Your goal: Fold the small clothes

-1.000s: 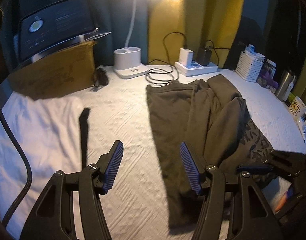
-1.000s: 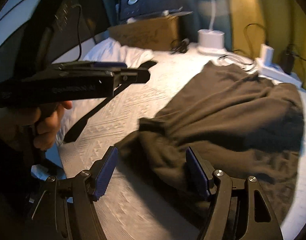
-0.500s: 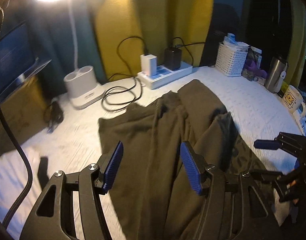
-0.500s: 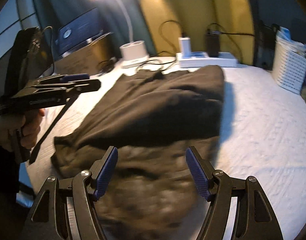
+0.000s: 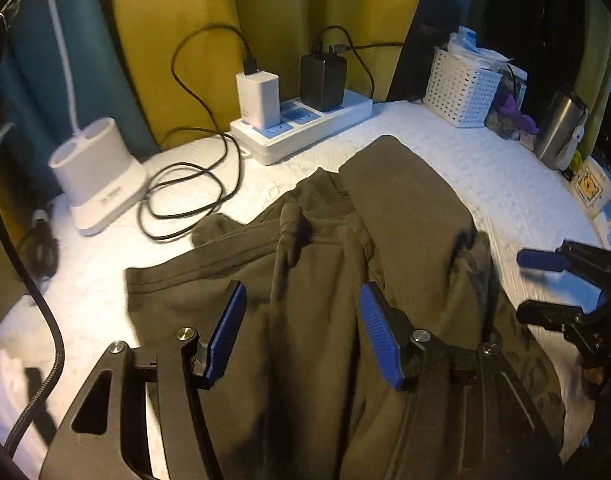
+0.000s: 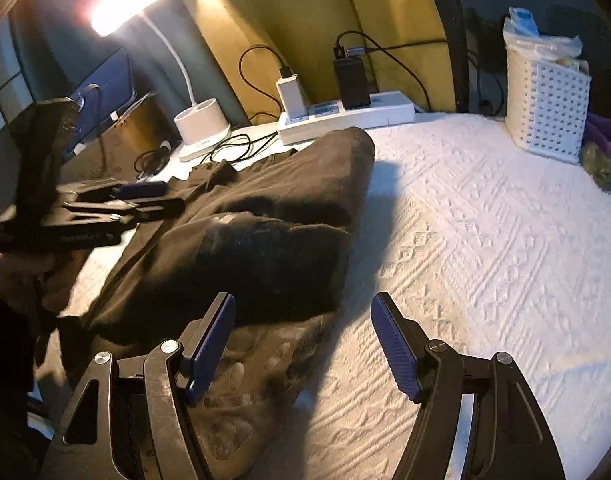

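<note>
While the lamp [image 6: 133,0] throws a hard warm glow from the far left corner, the whole scene sits on a white quilted cover [image 6: 485,240] with a raised woven pattern, spread over the worktop. Behind it hang yellow and teal curtains [image 5: 345,8], close against the back edge. Along that edge there's a white power strip [image 5: 305,124] with a white charger [image 5: 257,98] and a black charger [image 5: 323,80] plugged in, black cables [image 5: 185,196] looping loose on the cover beside it. The lamp's white base [image 5: 97,176] stands to the left of the cables. Over on the right, a white perforated basket [image 6: 545,108] stuffed with odds and ends, a steel flask [image 5: 561,130] just past it.

And the garment: dark olive trousers [image 5: 325,280], lying rumpled in the middle of the cover, one part folded over another, a patterned cloth [image 6: 245,380] peeking out underneath at the near edge.

The left gripper [image 5: 301,332] hovers above the trousers, jaws apart, nothing pinched. The right gripper [image 6: 303,344] hangs over the near right corner of the pile, jaws wide too, holding nothing; bare cover under its right finger.
</note>
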`<state>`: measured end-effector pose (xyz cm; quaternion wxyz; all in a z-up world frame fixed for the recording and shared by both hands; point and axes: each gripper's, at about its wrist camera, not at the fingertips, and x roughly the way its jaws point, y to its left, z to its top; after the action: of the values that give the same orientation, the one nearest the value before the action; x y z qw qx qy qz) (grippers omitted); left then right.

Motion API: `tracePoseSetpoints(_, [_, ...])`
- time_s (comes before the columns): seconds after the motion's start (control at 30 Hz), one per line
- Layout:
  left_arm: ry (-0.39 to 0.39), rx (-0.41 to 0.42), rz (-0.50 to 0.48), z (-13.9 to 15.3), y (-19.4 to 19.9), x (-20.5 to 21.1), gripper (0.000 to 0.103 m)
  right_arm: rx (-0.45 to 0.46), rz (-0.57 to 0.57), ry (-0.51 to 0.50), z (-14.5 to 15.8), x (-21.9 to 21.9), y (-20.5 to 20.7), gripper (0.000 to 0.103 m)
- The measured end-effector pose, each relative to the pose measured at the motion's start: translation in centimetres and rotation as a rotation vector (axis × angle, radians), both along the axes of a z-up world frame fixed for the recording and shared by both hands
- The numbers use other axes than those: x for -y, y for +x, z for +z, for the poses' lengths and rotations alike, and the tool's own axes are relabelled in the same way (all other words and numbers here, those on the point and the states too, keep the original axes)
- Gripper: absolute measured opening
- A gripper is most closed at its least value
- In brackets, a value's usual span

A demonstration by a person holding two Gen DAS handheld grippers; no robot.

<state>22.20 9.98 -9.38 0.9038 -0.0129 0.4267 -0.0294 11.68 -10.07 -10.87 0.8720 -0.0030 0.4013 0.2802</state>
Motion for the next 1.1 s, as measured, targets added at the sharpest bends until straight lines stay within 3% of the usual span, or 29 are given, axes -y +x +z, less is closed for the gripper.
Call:
tracePoseSetpoints(0.17, [-0.024, -0.03, -0.027, -1.5, 1.8, 0.0, 0.043, -0.019, -0.025, 0.009, -0.5, 0.6, 1.4, 0.072])
tracePoseSetpoints(0.3, [-0.043, -0.038, -0.05, -1.7, 2.0, 0.2, 0.009, -0.029, -0.041, 0.013, -0.9, 1.0, 1.9, 0.072])
tracePoseSetpoints(0.37, [-0.057, -0.023, -0.056, -1.3, 1.6, 0.1, 0.004, -0.036, -0.043, 0.015, -1.0, 1.0, 2.0, 0.072])
tracePoseSetpoints(0.57, [-0.094, 0.06, 0.034, 1.1, -0.9, -1.8, 0.003, -0.042, -0.036, 0.025, -0.3, 0.2, 1.7, 0.072])
tracePoseSetpoints(0.77, [-0.07, 0.138, 0.124, 3.4, -3.2, -5.2, 0.003, 0.018, 0.012, 0.016, 1.2, -2.4, 0.6, 0.072])
tracePoseSetpoints(1.03, [-0.107, 0.024, 0.194, 0.1, -2.3, -8.2, 0.006, -0.009, -0.007, -0.11, -2.6, -4.9, 0.7, 0.072])
tracePoseSetpoints(1.07, [-0.094, 0.023, 0.204, 0.3, -2.6, -8.2, 0.01, -0.01, -0.012, -0.116, -2.8, -4.8, 0.6, 0.072])
tracePoseSetpoints(1.1, [-0.09, 0.03, 0.21, 0.5, -2.9, -8.2, 0.024, -0.006, -0.018, -0.122, -2.9, -4.7, 0.4, 0.072])
